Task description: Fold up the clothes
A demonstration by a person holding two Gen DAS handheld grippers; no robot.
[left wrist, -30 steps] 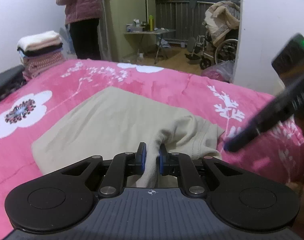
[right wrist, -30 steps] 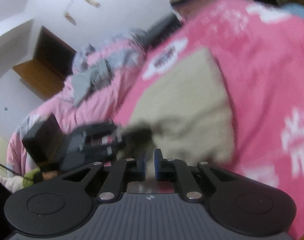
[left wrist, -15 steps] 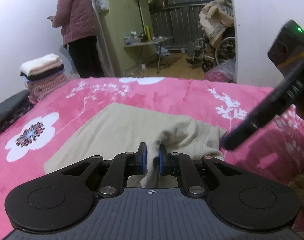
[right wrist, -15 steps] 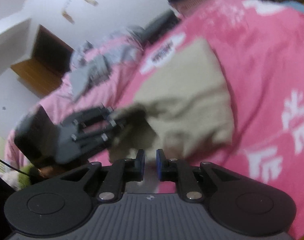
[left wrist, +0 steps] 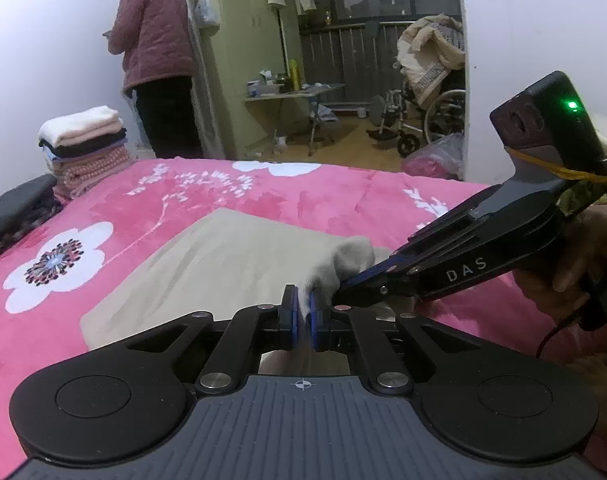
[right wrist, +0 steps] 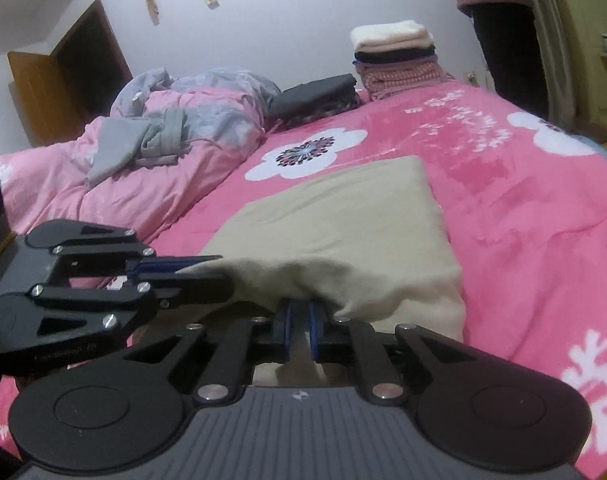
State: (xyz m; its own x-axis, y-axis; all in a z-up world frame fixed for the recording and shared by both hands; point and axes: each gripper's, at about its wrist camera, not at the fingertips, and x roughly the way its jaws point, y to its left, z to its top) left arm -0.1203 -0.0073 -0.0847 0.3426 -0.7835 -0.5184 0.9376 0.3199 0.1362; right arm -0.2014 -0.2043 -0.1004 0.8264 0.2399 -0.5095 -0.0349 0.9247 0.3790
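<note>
A person in a quilted mauve jacket stands at eleven o'clock — a folding metal wheelchair at one, crumpled grey bedding at ten.

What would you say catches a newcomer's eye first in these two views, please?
First, the bright pink flowered blanket covering the bed, with a beige garment lying flat in its middle. At the near edge the left gripper and right gripper each pinch a bunched fold of that garment, close together. Behind, a stack of folded clothes sits at the bed's far corner beside a standing person.
</note>
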